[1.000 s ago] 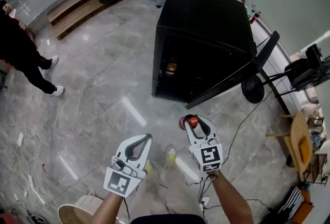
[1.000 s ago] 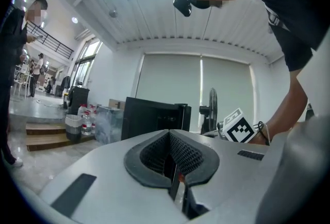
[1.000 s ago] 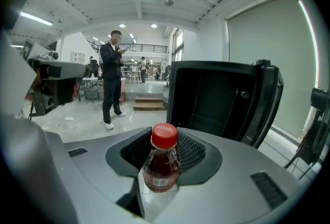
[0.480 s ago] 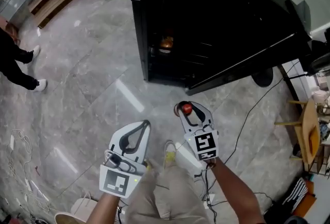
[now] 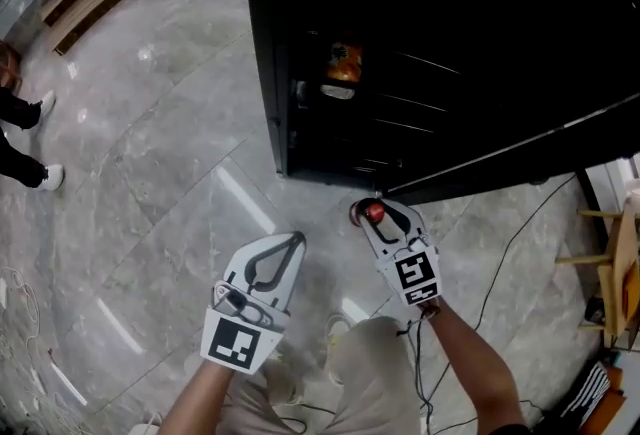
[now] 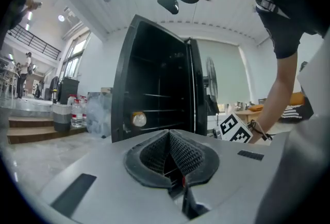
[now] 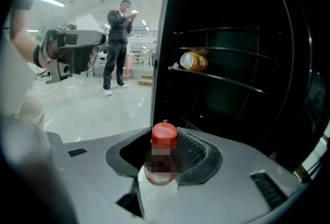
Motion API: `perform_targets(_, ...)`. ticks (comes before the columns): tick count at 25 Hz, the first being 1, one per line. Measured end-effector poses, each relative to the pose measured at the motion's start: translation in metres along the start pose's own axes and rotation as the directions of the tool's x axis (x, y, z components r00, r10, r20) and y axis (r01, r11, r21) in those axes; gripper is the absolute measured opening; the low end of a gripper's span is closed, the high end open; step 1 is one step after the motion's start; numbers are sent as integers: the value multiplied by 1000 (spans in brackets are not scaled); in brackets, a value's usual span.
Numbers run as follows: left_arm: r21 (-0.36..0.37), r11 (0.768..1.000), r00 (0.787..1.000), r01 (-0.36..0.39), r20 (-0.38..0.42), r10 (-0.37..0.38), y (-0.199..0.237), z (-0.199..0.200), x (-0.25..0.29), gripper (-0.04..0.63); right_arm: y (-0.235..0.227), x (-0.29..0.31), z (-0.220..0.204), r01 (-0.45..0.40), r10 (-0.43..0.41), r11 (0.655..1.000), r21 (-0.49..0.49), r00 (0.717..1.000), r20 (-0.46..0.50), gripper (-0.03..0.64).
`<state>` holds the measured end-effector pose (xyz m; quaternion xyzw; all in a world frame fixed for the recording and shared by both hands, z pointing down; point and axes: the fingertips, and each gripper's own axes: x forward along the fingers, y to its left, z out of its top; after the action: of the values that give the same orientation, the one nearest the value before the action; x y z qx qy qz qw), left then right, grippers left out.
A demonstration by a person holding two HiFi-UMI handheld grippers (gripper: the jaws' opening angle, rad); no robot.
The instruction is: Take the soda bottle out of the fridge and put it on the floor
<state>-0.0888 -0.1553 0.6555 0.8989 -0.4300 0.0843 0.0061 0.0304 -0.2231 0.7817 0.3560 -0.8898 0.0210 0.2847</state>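
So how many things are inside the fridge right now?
1. An orange item lies on a wire shelf in the fridge. The dark back may hide more. The soda bottle is outside, held in the right gripper.

Glossy stone floor [image 5: 150,173], matt black fridge [image 5: 450,23]

Red-capped soda bottle [image 7: 163,157] upright in right gripper [image 5: 377,212] jaws; black fridge [image 5: 450,33] open.
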Motion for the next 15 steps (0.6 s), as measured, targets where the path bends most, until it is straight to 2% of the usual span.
perform_targets(4,-3,1000,1000,1,32,-1,9,-55,28,18,3,47,-58,-38,37,998,-58,999,-7,138)
perform_targets(12,98,994,995,46,81,-54,11,-134,70,18,15,117,-153,-84,83,995,-49,996,-23,138)
perform_targets(14,82,996,995,41,90,-48,12,-147,73,18,18,126,-170,-87,86,995,-43,996,-31,138)
perform_targets(15,34,999,994,30,100,-34,13,-153,74,18,20,130,-178,-86,85,996,-36,996,-34,138)
